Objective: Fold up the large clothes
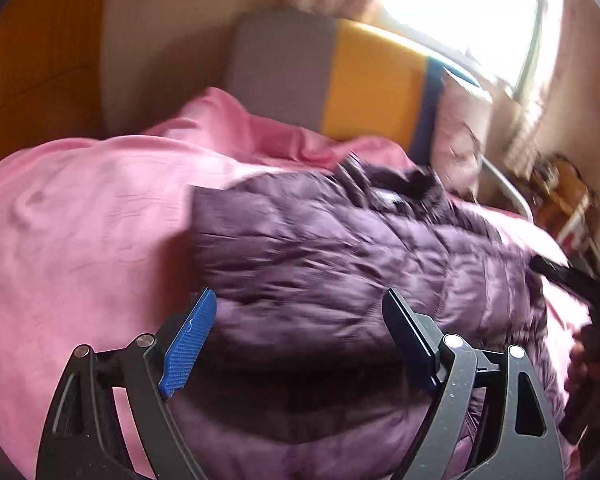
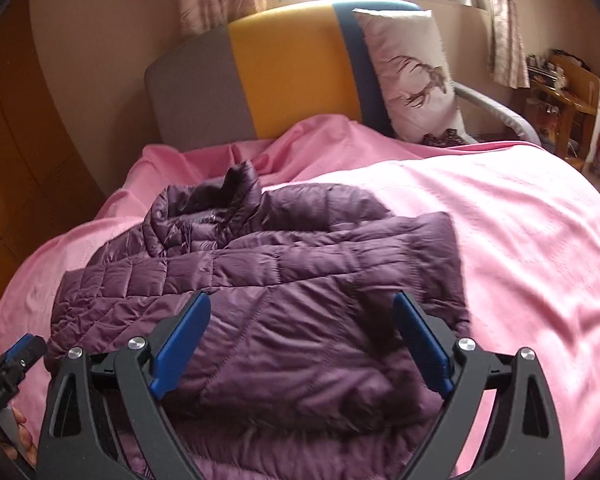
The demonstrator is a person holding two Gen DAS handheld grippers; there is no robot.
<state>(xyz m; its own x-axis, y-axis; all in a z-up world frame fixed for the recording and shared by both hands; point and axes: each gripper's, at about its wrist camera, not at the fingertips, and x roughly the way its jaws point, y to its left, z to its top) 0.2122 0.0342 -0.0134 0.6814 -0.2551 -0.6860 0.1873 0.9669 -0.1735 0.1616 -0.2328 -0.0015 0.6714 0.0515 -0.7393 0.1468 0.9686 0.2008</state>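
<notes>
The purple quilted jacket [image 2: 260, 292] lies on the bed, on the pink bedspread [image 2: 520, 240], toward the bed's left side and reaching from near the foot edge up toward the headboard [image 2: 284, 76]. Its collar [image 2: 236, 184] points to the headboard. One sleeve or side panel is already laid across the body, so the jacket looks narrower than when it is fully open, and a thick rolled edge of fabric lies at the near end.

The right gripper [image 2: 300, 344] hovers just above this near part with its jaws spread wide, and nothing is between them. The left gripper [image 1: 300, 336] is also above the jacket with jaws spread and empty; its picture is blurred, so I cannot tell how close it is to the fabric. In the right wrist view the left gripper shows small at the lower left corner, beside the jacket's edge.

I judge that one fold is just completed and released, and the task is somewhere in the middle: the sides seem brought in, but the jacket is still long.

The next move probably calls for both grippers to take the near hem at its two corners, pinch through the puffy layers firmly, and carry it toward the collar. The padding is slippery and springy, so the fold may open again if the grip is shallow.
</notes>
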